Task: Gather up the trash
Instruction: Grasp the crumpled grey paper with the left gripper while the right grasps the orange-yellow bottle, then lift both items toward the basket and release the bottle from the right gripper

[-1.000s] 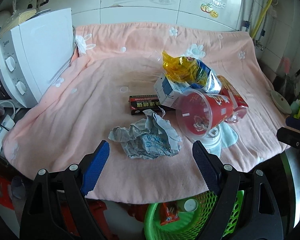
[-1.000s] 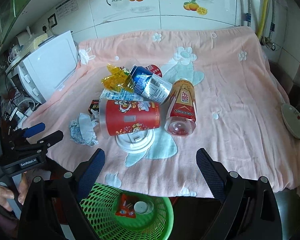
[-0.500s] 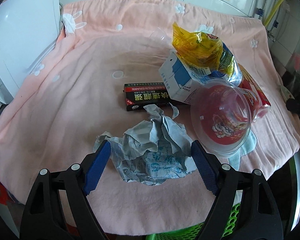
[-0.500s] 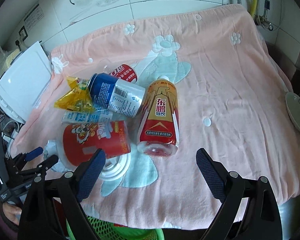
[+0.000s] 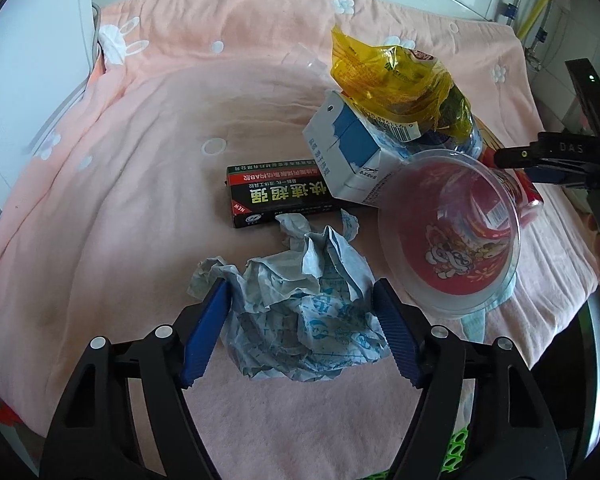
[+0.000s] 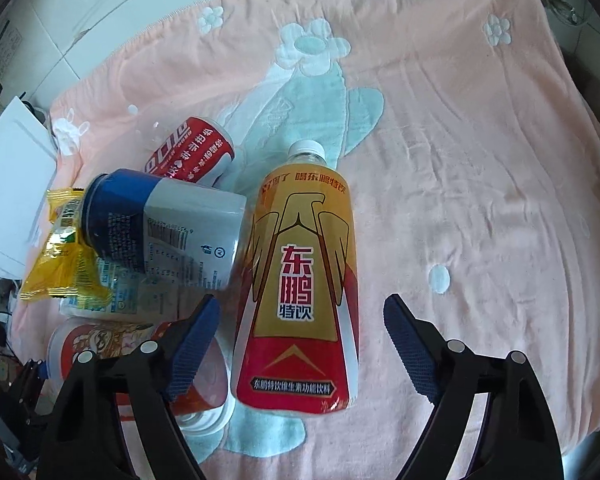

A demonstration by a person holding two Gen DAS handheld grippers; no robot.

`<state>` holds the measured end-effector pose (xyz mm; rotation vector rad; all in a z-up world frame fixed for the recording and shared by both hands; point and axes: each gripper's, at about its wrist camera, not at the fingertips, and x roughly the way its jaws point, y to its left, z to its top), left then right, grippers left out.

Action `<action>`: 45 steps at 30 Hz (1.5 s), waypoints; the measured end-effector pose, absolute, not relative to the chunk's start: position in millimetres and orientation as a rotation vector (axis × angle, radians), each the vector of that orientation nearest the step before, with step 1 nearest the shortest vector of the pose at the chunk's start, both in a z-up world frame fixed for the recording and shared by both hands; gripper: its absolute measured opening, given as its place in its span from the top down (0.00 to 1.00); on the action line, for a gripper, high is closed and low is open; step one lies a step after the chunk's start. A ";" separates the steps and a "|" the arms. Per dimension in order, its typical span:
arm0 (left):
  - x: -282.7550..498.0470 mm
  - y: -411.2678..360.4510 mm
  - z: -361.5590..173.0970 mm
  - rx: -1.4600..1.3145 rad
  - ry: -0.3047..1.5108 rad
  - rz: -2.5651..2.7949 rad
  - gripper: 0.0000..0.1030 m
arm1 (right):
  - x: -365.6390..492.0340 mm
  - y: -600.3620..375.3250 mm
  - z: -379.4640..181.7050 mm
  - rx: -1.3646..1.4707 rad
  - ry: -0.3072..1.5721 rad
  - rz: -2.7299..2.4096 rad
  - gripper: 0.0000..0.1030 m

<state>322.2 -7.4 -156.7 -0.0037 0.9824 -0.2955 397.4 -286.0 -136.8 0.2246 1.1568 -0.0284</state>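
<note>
Crumpled paper [image 5: 300,312] between wide-open left tongs [image 5: 300,330]; light, soft, best pinched mid-wad; right tongs [image 6: 302,346] gaping, empty, astride slippery bottle [image 6: 300,292].

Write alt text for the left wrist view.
The left hand-held gripper, open, straddles a crumpled paper wad on a pink blanket. Behind the wad lie a black box, a white-and-blue carton, a yellow wrapper and a red plastic cup on its side.
</note>
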 end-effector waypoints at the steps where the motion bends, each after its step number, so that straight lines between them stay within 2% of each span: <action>1: 322.9 -7.4 -157.3 -0.005 0.985 -0.297 0.30 | 400.6 -286.7 -140.1 0.227 1.167 -0.028 0.22; 3: 324.4 -7.0 -158.3 -0.009 0.989 -0.301 0.30 | 407.4 -288.6 -147.0 0.236 1.186 -0.028 0.26; 8: 326.8 -9.2 -158.3 0.002 0.987 -0.315 0.30 | 416.5 -290.8 -159.1 0.251 1.214 -0.022 0.29; 10: 328.1 -10.2 -158.6 0.007 0.985 -0.320 0.31 | 417.0 -289.0 -160.6 0.260 1.218 -0.005 0.34; 11: 328.5 -10.5 -159.1 0.007 0.988 -0.325 0.35 | 416.7 -288.5 -160.3 0.261 1.215 -0.004 0.37; 16: 329.8 -10.6 -161.5 -0.008 1.007 -0.361 0.52 | 406.9 -286.1 -157.1 0.244 1.190 -0.023 0.38; 20: 324.7 -13.6 -159.4 0.008 0.995 -0.368 0.59 | 386.3 -285.1 -148.6 0.249 1.161 -0.019 0.38; 30: 293.4 -10.4 -140.0 -0.012 0.955 -0.345 0.64 | 306.7 -281.4 -114.0 0.227 1.053 0.000 0.38; 45: 181.4 6.8 -78.8 -0.039 0.830 -0.317 0.65 | 154.6 -225.7 -66.4 0.117 0.931 0.152 0.38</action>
